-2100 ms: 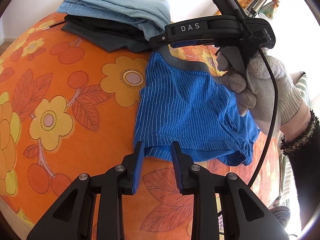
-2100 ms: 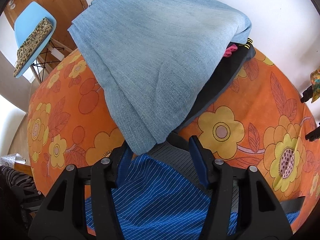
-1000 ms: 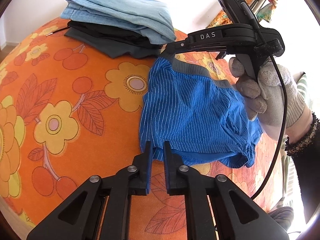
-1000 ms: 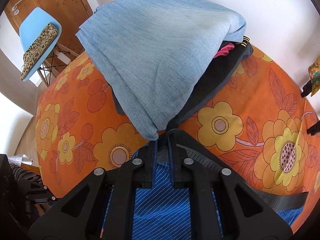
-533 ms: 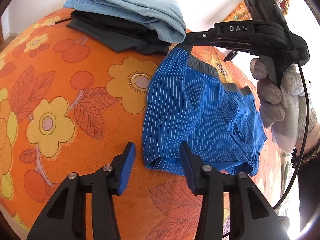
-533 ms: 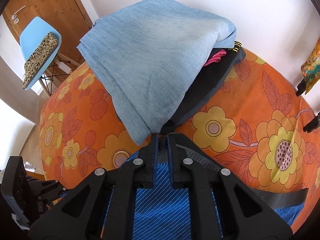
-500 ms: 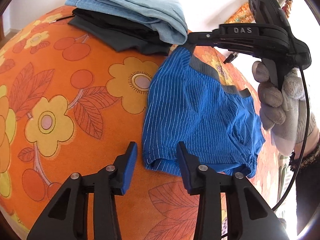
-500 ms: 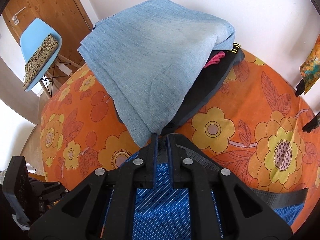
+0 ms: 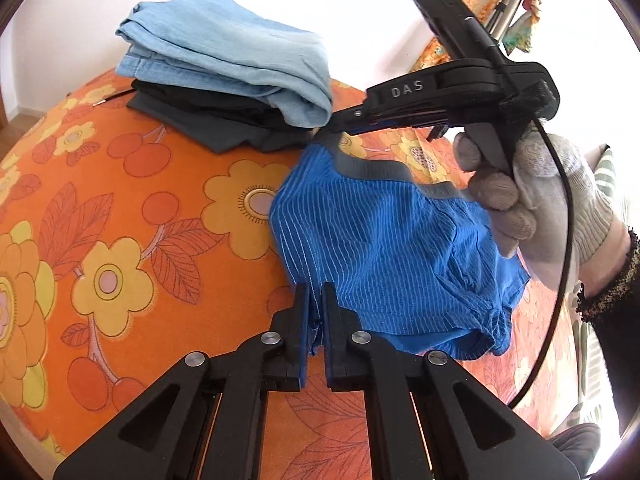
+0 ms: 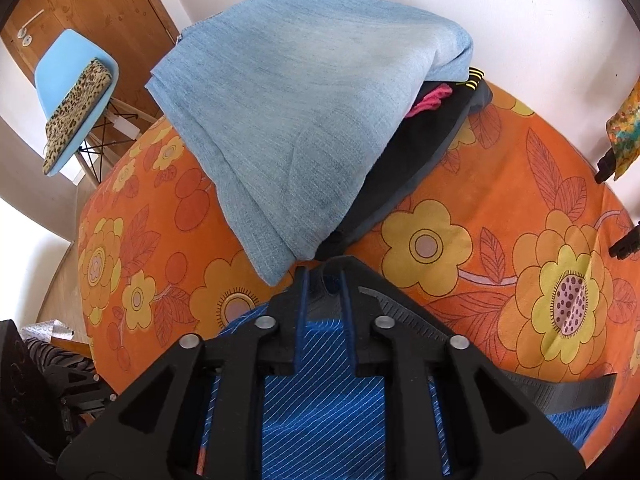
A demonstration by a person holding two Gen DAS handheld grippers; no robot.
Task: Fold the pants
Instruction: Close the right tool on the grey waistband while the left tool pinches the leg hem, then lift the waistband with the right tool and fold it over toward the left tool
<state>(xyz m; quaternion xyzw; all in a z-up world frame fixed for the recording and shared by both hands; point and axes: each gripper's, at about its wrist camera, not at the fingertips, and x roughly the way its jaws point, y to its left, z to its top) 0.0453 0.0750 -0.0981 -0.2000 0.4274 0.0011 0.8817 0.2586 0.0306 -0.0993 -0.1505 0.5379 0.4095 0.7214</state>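
Single legible marking: "DAS", pale capital letters, stood on black side face of right gripper [image 9: 332, 122], seen in left wrist view at about 1 o'clock from frame centre. Grey waistband of blue striped shorts [image 9: 384, 248] carried faint lettering, too small to read. Right wrist view carried no readable text, label, number or sign on any surface.

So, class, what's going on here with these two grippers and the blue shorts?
A person with a gripper in each hand is folding blue striped shorts on an orange flowered cover. The left gripper has just closed on the hem corner. The right gripper, its jaws just opening, sits at the grey waistband, beside stacked folded clothes.
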